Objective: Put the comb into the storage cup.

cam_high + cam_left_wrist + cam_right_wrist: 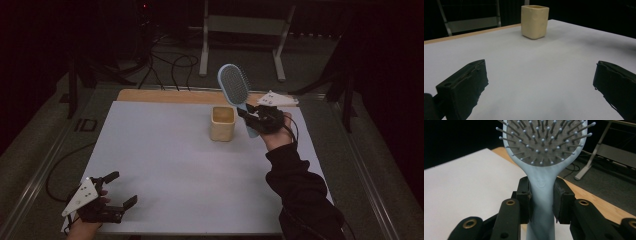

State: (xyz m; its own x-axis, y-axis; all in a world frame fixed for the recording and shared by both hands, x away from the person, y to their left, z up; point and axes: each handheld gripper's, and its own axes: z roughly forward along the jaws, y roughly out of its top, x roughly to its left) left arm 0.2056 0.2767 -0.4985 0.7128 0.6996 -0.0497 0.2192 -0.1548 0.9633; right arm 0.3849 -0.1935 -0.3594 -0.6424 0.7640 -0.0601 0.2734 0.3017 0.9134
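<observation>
A light blue hairbrush (235, 87) is held up over the table's far right, its bristled head raised just right of and above a cream square cup (222, 123). My right gripper (254, 117) is shut on the brush's handle (541, 195), with the pads pressing both sides below the bristle head (544, 140). Near the front left corner my left gripper (122, 189) rests open, nothing between its fingers (464, 87). The cup (534, 21) stands upright far ahead of them.
A white sheet (165, 160) covers the table, with a wooden edge (165, 96) at the far side. Cables and a metal stand's legs (240, 45) lie on the floor beyond. A dark sleeve (300, 190) reaches in from the bottom right.
</observation>
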